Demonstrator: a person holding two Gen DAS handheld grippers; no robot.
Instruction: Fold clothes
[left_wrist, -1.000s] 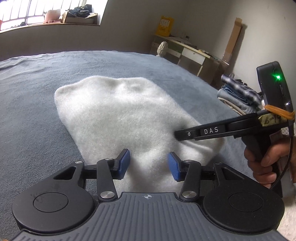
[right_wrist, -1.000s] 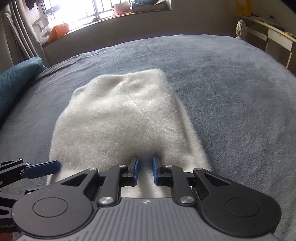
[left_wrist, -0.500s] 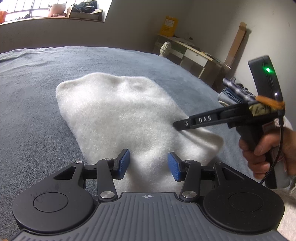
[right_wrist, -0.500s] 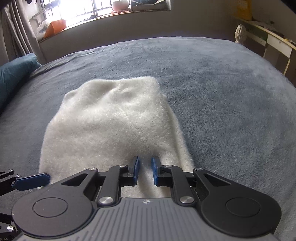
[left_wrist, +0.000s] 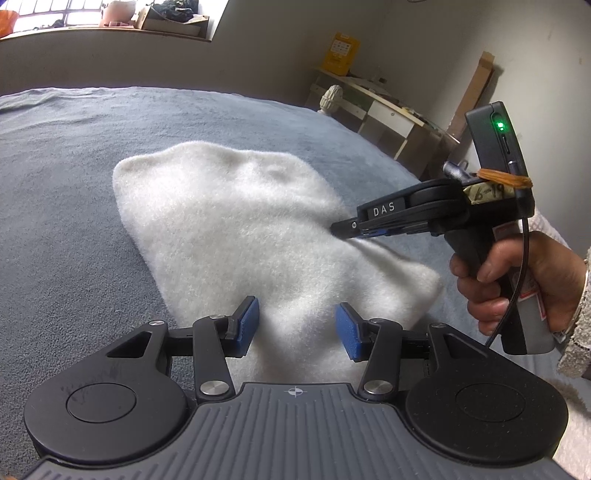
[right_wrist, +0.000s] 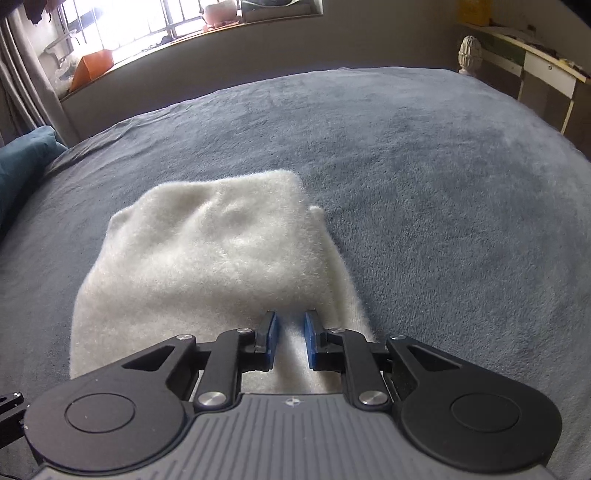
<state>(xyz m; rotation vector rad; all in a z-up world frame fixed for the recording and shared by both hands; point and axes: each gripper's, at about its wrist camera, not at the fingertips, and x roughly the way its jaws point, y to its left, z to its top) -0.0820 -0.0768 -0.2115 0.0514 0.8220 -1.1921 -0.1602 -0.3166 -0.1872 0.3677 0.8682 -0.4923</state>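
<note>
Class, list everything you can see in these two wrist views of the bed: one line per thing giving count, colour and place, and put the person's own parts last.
fluffy garment: one, white, lying on the bed, its near part pinched by a claw
bed cover: one, grey-blue, spread under the garment
pillow: one, teal, at the bed's left edge in the right wrist view
desk: one, white and wood, against the wall beyond the bed
yellow box: one, on the desk by the wall
window sill: one, holding an orange bag and other clutter
left claw: one, black with blue pads, open over the garment's near edge
right claw: one, black with blue pads, shut on the garment
hand: one, gripping the right claw's handle
</note>
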